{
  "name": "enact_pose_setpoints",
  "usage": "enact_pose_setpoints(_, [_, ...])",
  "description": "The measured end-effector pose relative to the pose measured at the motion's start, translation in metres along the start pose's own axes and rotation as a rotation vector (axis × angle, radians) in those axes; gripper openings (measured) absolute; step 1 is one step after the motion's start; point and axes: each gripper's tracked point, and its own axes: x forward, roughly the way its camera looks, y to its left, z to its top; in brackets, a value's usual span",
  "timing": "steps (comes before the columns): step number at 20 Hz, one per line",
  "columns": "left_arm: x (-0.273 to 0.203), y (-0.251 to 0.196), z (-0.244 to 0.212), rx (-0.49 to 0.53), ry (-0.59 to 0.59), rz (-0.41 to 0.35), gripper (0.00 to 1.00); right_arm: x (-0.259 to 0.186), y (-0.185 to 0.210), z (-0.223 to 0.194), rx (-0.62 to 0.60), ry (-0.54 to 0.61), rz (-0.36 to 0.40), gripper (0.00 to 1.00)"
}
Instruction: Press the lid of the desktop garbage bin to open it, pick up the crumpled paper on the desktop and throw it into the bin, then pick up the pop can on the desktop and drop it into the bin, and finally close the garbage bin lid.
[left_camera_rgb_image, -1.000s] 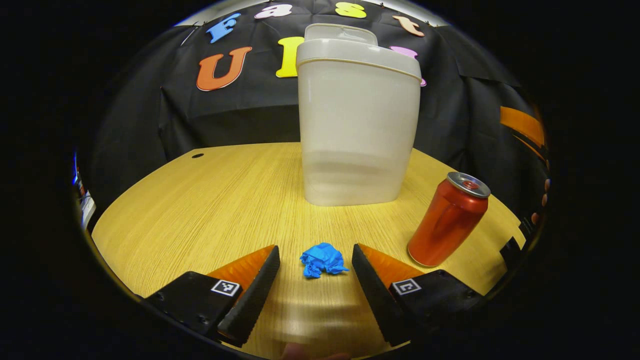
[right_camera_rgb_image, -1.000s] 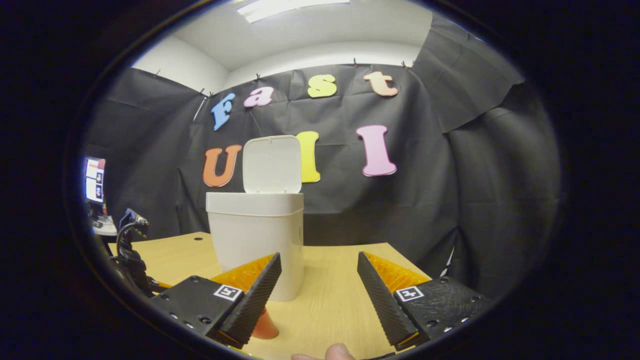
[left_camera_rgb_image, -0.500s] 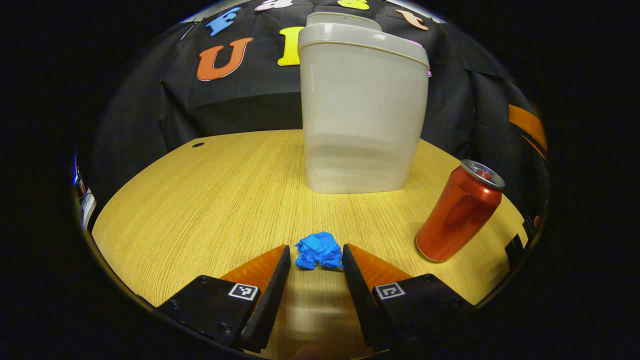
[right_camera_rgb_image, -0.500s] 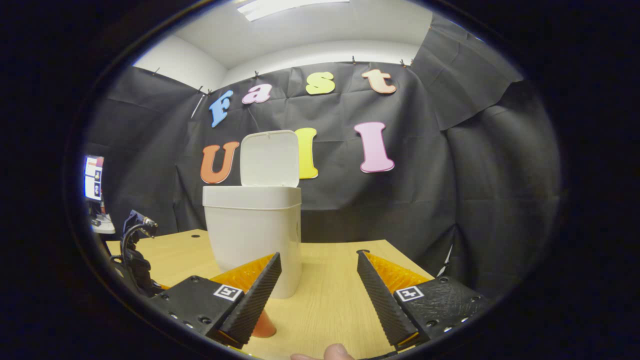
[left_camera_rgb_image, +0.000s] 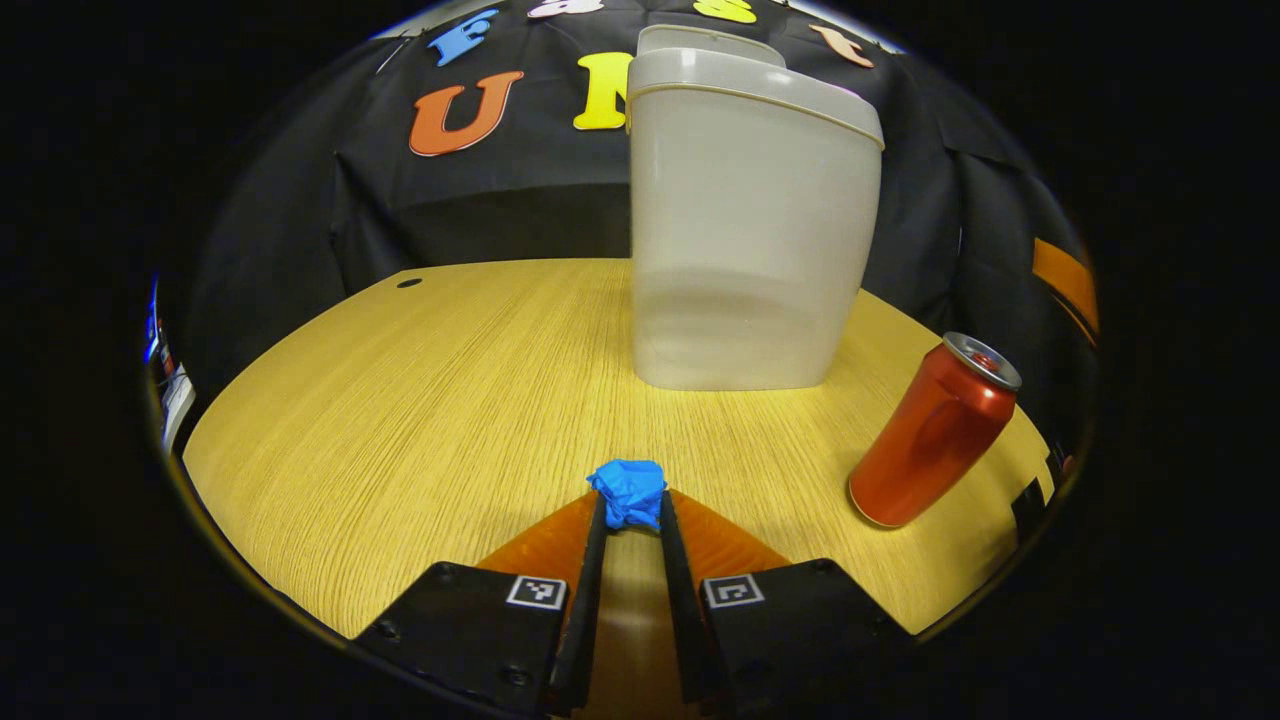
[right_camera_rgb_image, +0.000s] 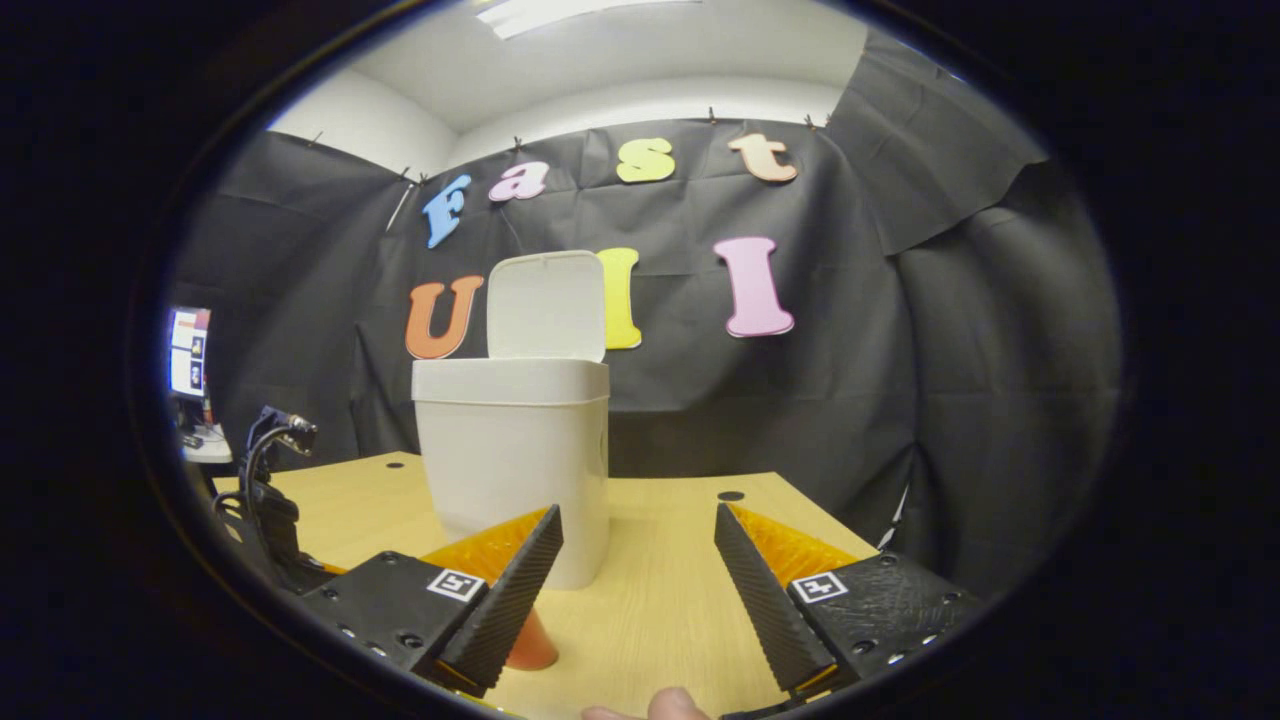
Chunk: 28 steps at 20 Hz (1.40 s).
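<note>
Crumpled paper (left_camera_rgb_image: 628, 492) pinched in left tool (left_camera_rgb_image: 630, 515), right tool (right_camera_rgb_image: 638, 552) wide, bin (right_camera_rgb_image: 515, 450) lid (right_camera_rgb_image: 546, 305) up, no legible labels.

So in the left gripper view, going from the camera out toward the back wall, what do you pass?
The left gripper's fingers → blue crumpled paper pinched between them → red pop can → white garbage bin → black cloth wall.

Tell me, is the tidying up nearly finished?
Not yet. The white plastic bin's lid already stands open. The left gripper is shut on the crumpled blue paper ball, down at the wooden table. The red pop can waits; lid closing comes last.
</note>
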Motion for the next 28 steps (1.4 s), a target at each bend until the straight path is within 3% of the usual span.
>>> enact_pose_setpoints(5, [-0.006, 0.002, 0.015, 0.005, -0.034, -0.005, 0.33, -0.007, 0.012, 0.0, 0.028, 0.007, 0.016, 0.97])
enact_pose_setpoints(12, [-0.024, 0.017, 0.06, -0.007, -0.154, 0.023, 0.33, -0.016, 0.063, -0.007, 0.03, 0.031, 0.099, 0.97])
enact_pose_setpoints(13, [-0.026, 0.018, 0.064, -0.012, -0.169, 0.024, 0.37, -0.017, 0.069, -0.012, 0.031, 0.04, 0.106, 0.97])
enact_pose_setpoints(15, [-0.03, 0.022, 0.073, -0.024, -0.193, 0.026, 0.34, -0.018, 0.081, -0.02, 0.036, 0.066, 0.116, 0.95])
enact_pose_setpoints(22, [-0.043, 0.032, 0.092, -0.056, -0.261, 0.012, 0.33, -0.011, 0.098, -0.045, -0.01, 0.121, 0.078, 0.97])
enact_pose_setpoints(23, [-0.044, 0.033, 0.095, -0.053, -0.271, 0.012, 0.36, -0.009, 0.098, -0.05, -0.01, 0.13, 0.069, 0.96])
enact_pose_setpoints(28, [-0.043, 0.041, 0.093, -0.059, -0.275, 0.011, 0.33, -0.003, 0.103, -0.074, -0.014, 0.19, 0.041, 0.97])
